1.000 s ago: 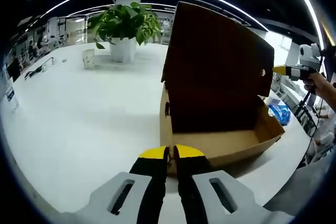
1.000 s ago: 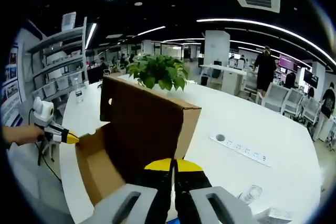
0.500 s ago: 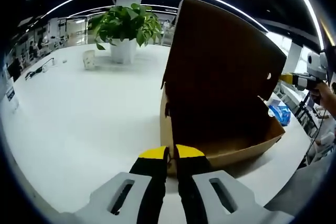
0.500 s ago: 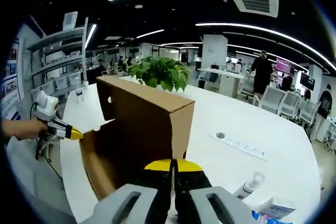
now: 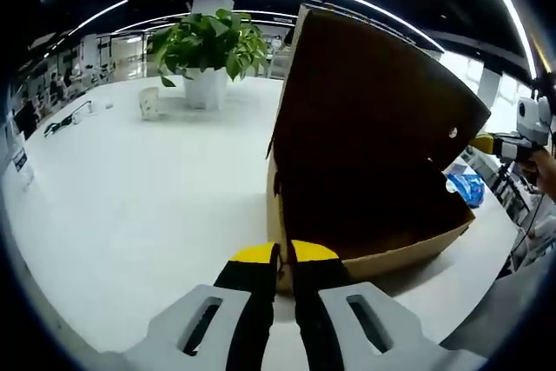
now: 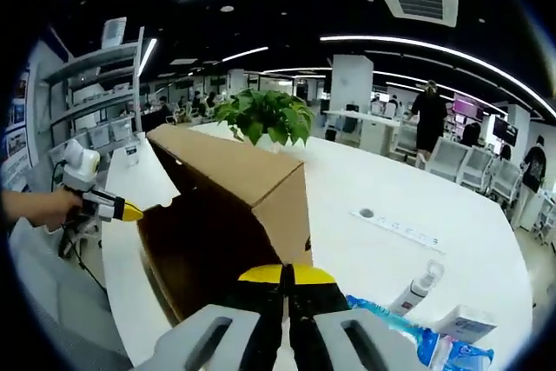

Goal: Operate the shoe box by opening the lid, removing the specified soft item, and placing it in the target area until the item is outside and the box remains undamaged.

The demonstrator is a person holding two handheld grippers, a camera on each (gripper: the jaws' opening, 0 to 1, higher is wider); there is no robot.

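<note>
A brown cardboard shoe box point(image 5: 382, 254) stands on the white table, its lid point(image 5: 365, 110) tilted low over it with the dark underside facing me. My left gripper point(image 5: 285, 254) is shut, its yellow tips against the box's near corner. My right gripper point(image 6: 287, 274) is shut at the opposite end, right under the lid's point(image 6: 226, 162) corner. From each end I see the other one held by a hand: right gripper point(image 5: 485, 141), left gripper point(image 6: 130, 212). The lid hides the box's dark inside. Whether either pinches cardboard is unclear.
A potted plant point(image 5: 207, 45) and a small cup point(image 5: 149, 102) stand far back on the table point(image 5: 130, 206). A bottle point(image 6: 417, 288), a blue pack point(image 6: 408, 327) and a power strip point(image 6: 404, 228) lie beside the box. People point(image 6: 426, 119) stand behind.
The lid has swung down from nearly upright to a low tilt over the box. The right gripper view has dropped with it, bringing the bottle and blue pack into sight.
</note>
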